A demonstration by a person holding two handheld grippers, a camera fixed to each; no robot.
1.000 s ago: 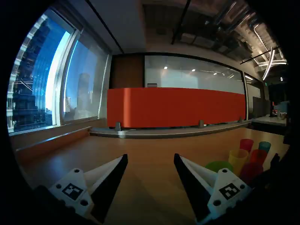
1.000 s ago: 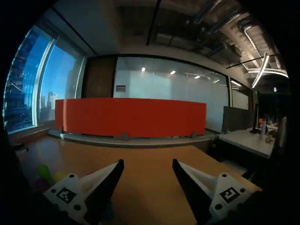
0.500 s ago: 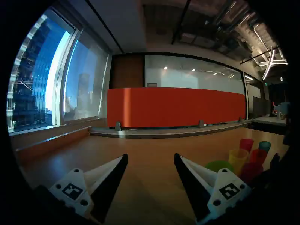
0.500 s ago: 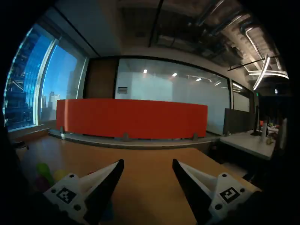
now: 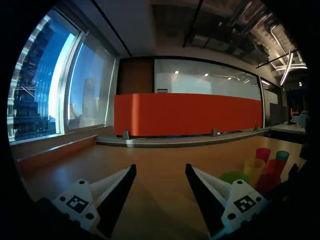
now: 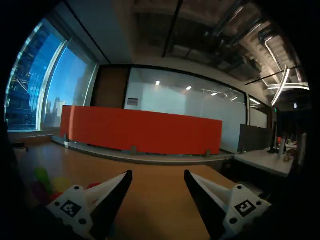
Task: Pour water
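**While both grippers hang open, the cups sit at the frame edges**

As the left gripper view shows it, the left gripper [image 5: 160, 166] is spread wide, with a broad gap between its two dark fingertips and nothing held. Each white finger base carries a square black-and-white marker [image 5: 77, 203]. Beneath and ahead of the fingers lies a wooden table [image 5: 160, 156], bare inside the gap.

Cups stand at the lower right of that frame, all upright and packed close.
- Green cup [image 5: 233, 177]: nearest, partly hidden by the right-hand finger.
- Yellow cup [image 5: 255, 168]: just beside the green one.
- Dark red cup [image 5: 267, 182]: low at the frame edge.
- Orange cup [image 5: 276, 166], red cup [image 5: 263, 154] and teal cup [image 5: 282, 156]: farther back.

Cannot tell whether any cup holds water.

In the right gripper view, the right gripper [image 6: 158, 172] is likewise wide open and holds nothing, over the same wooden surface. At the lower left of that frame, beside the left-hand finger, is a dim cup cluster [image 6: 41, 175] of green, yellow and purple shapes. They are too blurred to tell more.

Farther off, an orange partition [image 5: 188, 114] runs along the far edge of the table. Behind it is a glass wall [image 5: 208, 80] with small ceiling lights reflected in it. A tall window [image 5: 44, 92] fills the left of both frames, with city buildings outside. A pale desk [image 6: 260, 158] sits at middle right in the right gripper view. At the upper right is an exposed ceiling with a bright strip light [image 5: 290, 66].
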